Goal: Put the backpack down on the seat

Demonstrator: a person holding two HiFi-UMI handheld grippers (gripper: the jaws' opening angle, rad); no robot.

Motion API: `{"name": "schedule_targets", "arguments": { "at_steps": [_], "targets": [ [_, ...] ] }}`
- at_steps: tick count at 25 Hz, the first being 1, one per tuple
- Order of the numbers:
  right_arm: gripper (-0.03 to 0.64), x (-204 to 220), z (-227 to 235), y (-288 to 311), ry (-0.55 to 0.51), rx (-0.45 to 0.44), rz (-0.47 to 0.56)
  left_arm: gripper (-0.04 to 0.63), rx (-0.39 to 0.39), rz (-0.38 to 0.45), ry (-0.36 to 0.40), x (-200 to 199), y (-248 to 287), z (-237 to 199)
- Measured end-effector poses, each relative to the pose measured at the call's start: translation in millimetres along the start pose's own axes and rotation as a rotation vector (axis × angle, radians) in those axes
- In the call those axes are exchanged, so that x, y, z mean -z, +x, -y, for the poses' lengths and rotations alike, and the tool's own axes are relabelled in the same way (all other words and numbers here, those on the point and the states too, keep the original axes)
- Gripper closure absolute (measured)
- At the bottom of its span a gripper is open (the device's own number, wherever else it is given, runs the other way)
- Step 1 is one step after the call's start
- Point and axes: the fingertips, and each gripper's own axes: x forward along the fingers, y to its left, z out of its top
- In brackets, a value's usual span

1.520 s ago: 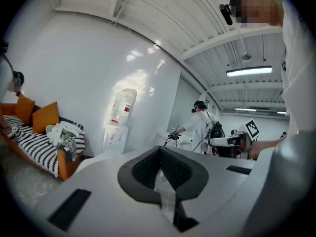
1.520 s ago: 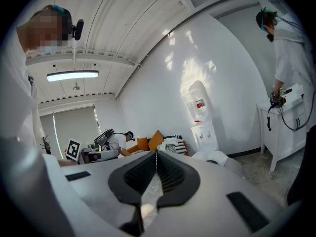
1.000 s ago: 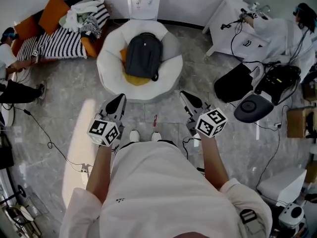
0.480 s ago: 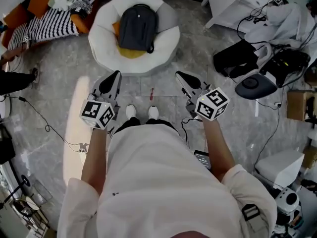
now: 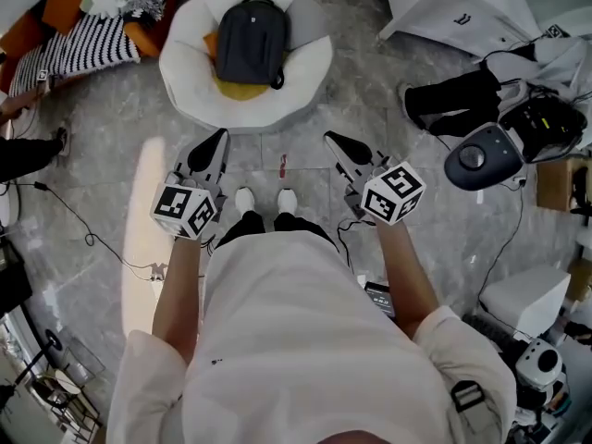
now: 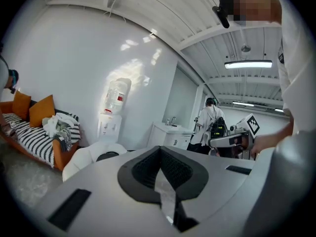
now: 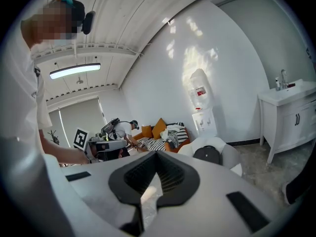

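The backpack (image 5: 247, 41) lies on the white seat (image 5: 185, 63), its long axis pointing away from the person. It is well ahead of both grippers. The left gripper (image 5: 209, 148), slightly nearer, and the right gripper (image 5: 338, 143) are both pressed together and empty.

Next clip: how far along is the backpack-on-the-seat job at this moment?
Done: the dark grey fabric backpack lies on the round white cushioned seat, partly over a yellow cushion. In hand: nothing; the left gripper and right gripper are both shut and empty, well apart from the seat. Left: apparently nothing; the placement looks complete.
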Motion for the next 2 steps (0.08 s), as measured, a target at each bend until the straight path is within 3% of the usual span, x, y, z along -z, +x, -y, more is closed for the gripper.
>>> {"name": "schedule_targets", "arguments": {
  "at_steps": [2],
  "targets": [
    [0.594, -0.6, -3.0, -0.5, -0.011, -0.005, -0.005, 0.586, 0.008, 0.002, 0.000, -1.6, 1.3, 2.0]
  ]
}}
